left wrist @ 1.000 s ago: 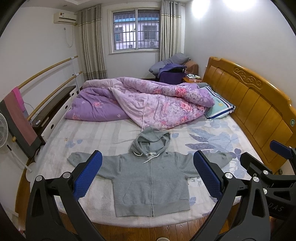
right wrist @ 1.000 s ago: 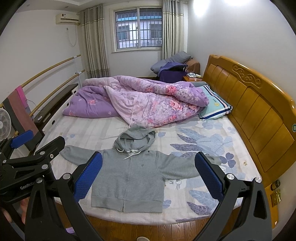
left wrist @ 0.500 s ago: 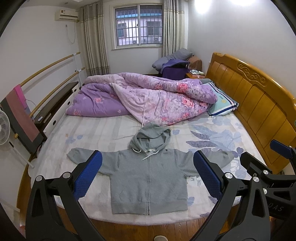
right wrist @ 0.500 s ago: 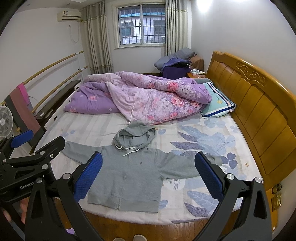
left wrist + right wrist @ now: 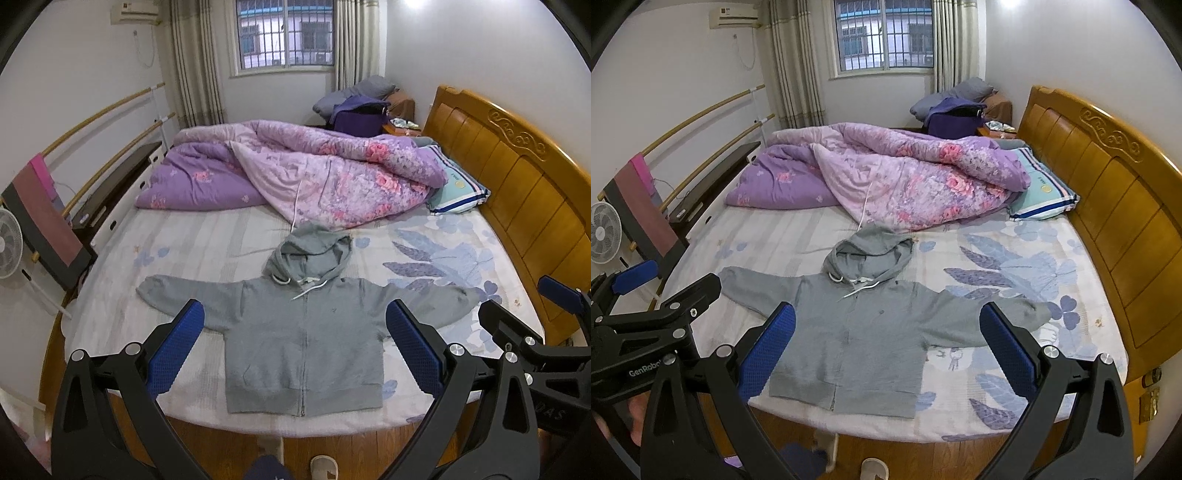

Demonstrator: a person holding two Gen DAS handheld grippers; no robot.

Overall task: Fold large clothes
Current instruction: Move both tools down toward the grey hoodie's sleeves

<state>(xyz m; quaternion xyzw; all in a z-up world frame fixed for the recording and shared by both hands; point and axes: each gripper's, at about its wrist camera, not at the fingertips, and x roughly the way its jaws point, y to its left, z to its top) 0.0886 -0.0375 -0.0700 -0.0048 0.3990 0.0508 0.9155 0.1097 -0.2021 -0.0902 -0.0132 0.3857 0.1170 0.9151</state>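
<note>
Left wrist view shows the gray hoodie (image 5: 303,339) spread flat, zipped, sleeves out, near the bed (image 5: 221,236) edge, ready for folding, while the left claw (image 5: 295,343) and right claw (image 5: 888,343) hover above it, both spread wide and empty.

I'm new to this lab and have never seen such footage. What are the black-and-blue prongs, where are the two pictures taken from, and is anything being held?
They are hand-held tongs, one in each of a person's hands, each carrying a fisheye camera looking forward along its fingers. One picture comes from the left tongs, the other from the right tongs. Each also catches the other at its edge. Both stand open, holding nothing. Ahead, a grey hoodie lies flat, zipped, sleeves spread, on the bed; a purple quilt is bunched behind it.
</note>
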